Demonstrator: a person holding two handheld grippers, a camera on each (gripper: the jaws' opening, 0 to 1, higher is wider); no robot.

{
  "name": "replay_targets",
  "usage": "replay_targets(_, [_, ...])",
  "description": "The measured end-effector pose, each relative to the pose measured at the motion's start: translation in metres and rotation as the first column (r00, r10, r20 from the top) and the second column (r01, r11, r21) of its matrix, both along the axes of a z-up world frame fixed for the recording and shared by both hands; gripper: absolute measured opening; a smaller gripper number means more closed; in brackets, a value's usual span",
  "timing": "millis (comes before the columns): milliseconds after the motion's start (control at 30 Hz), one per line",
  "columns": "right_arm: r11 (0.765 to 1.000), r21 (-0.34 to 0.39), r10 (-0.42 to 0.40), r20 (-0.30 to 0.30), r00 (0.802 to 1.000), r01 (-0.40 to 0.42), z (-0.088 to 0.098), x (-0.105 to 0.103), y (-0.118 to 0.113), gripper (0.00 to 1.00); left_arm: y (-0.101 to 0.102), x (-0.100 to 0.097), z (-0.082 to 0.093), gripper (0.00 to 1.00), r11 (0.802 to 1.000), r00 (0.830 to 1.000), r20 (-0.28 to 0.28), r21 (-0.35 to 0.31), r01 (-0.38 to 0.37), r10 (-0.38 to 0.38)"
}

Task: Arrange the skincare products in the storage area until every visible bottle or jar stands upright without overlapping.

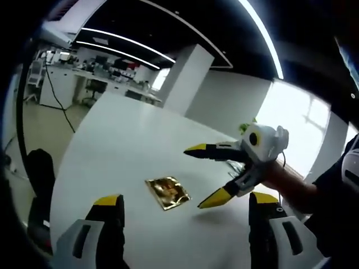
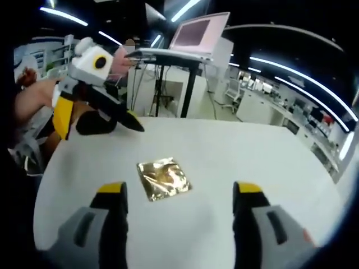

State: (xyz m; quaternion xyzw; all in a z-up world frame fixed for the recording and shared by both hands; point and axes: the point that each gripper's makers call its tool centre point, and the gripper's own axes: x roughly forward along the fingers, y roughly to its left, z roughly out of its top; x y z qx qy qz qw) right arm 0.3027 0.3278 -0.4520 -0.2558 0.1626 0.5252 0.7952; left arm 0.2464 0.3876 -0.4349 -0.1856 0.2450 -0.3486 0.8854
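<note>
Judging from what lies here, the arranging looks unstarted: a flat, shiny gold foil sachet lies alone mid-way across the white worktop, between both wide-spread, empty tools, left tool and right tool; no bottles or jars nearby.

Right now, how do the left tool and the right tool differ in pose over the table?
The right tool reaches in sideways over the white table, one tip just beside the gold foil sachet; the left tool hangs near the table's edge, farther from the sachet. The right tool's jaws spread wide in the left gripper view; the left tool's look nearer together. Both are open, yellow-tipped, and hold nothing.
</note>
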Motion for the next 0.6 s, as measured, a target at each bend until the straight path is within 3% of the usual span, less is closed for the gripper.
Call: replay_targets(600, [0.997,-0.018,0.07,-0.061,0.996,-0.071,-0.017,0.001,0.018,0.58,0.003,0.009,-0.005,0.92,1.0,1.0,-0.018,-0.021,0.02,-0.02])
